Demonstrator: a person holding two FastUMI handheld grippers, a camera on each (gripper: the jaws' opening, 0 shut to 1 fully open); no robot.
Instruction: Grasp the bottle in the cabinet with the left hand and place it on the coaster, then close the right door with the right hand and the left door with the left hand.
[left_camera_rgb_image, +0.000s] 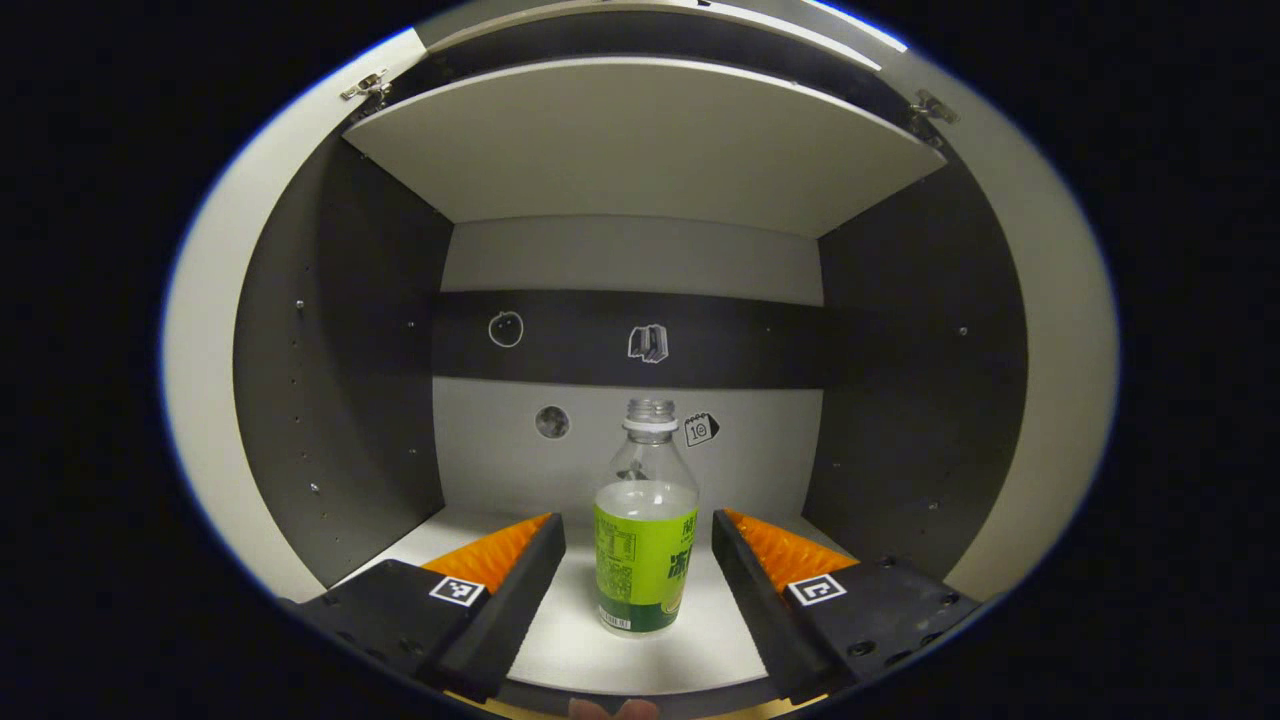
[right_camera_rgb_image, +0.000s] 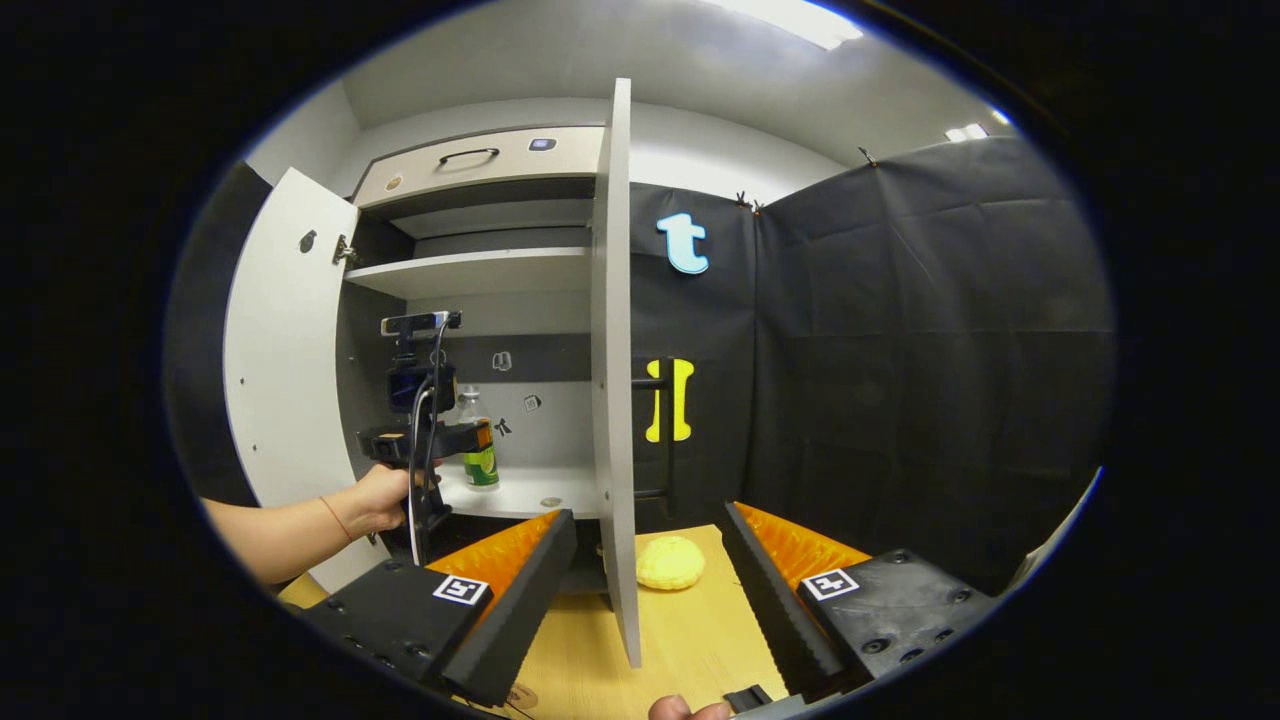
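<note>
In the left gripper view the left gripper (left_camera_rgb_image: 638, 530) points level into the cabinet (left_camera_rgb_image: 330, 400), its fingers spread wide, one on each side of the bottle (left_camera_rgb_image: 645, 540) and both clear of it. The bottle stands upright on the lower shelf (left_camera_rgb_image: 560, 640), uncapped, with a green label around its lower half — it sits between the fingertips, slightly beyond them. A second shelf (left_camera_rgb_image: 640, 150) spans the cabinet above. Small stickers mark the back wall.

In the right gripper view, going left to right: the left door (right_camera_rgb_image: 285, 380) stands swung wide open. A forearm reaches in from the left, the hand (right_camera_rgb_image: 385, 497) wrapped around the handle of the left gripper (right_camera_rgb_image: 455, 440), which is held level at the cabinet's mouth and aimed at the bottle (right_camera_rgb_image: 480, 455) on the lower shelf. The gripper carries a camera on top, with a cable hanging down. Next comes the right door (right_camera_rgb_image: 615, 380), seen edge-on and open, with its handle (right_camera_rgb_image: 662, 440) on the far face. Past the door a round yellow object (right_camera_rgb_image: 670, 562) lies on the wooden table (right_camera_rgb_image: 690, 630); whether it is the coaster I cannot tell. The right gripper (right_camera_rgb_image: 648, 535) hangs low over the table, fingers spread wide with nothing held — the door's edge falls between them.
</note>
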